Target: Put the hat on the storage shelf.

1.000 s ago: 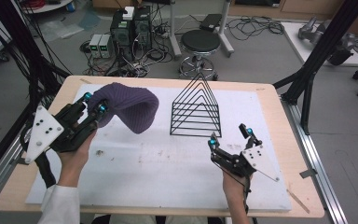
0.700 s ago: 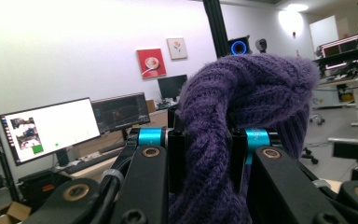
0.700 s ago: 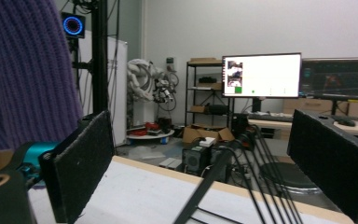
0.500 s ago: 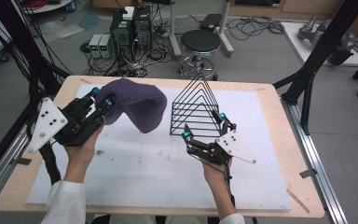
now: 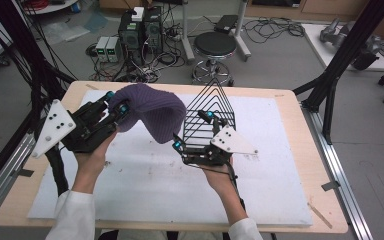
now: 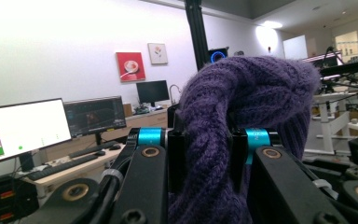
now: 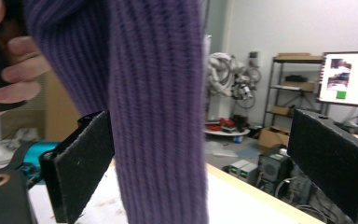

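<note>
High view looks down over the bench [image 5: 280,200]; both gripper views sit close, apparently sharing the purple knit [image 6: 242,107].

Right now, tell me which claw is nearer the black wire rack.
Right. The right claw sits against the front of the black wire rack, open around the hanging purple knit. The left claw clamps that knit farther off, toward the table's left side.

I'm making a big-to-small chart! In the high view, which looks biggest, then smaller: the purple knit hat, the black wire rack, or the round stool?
1. Purple knit hat and black wire rack: they look about alike, so I won't rank them.
2. Round stool: looks smallest, but it stands farther from the camera, so that's unsure.
</note>
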Action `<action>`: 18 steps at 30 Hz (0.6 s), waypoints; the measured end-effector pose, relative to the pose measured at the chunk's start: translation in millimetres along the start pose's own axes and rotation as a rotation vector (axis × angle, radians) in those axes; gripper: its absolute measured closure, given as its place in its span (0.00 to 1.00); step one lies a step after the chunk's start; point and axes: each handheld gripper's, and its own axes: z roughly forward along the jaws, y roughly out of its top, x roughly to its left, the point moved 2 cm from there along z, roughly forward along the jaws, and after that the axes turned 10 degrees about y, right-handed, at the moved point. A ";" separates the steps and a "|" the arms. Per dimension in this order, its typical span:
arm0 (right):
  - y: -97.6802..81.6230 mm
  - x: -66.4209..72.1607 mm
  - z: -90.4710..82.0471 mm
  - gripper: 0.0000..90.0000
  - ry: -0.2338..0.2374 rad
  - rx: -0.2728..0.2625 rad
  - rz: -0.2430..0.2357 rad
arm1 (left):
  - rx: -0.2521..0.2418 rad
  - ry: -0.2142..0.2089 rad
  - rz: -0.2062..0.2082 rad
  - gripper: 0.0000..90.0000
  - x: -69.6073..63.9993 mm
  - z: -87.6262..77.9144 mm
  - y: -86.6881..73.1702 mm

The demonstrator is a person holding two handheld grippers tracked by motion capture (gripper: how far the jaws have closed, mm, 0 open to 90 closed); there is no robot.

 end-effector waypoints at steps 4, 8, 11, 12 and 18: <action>4.1 -5.6 5.9 0.07 0.011 -0.017 0.023 | -0.005 -0.026 -0.009 0.85 -1.8 3.5 -0.6; 10.7 -10.0 10.4 0.18 0.061 -0.018 0.022 | -0.017 -0.054 -0.038 0.85 -2.5 9.4 -1.6; 12.6 -11.8 13.7 0.34 0.141 0.021 0.045 | -0.023 -0.071 -0.064 0.85 -2.6 11.9 -1.9; 12.9 -11.9 13.8 0.38 0.151 0.037 0.034 | -0.025 -0.082 -0.081 0.85 -2.7 13.1 -2.1; 18.0 -8.7 12.7 0.48 0.202 0.090 0.025 | -0.043 -0.126 -0.157 0.85 -5.8 19.8 -5.6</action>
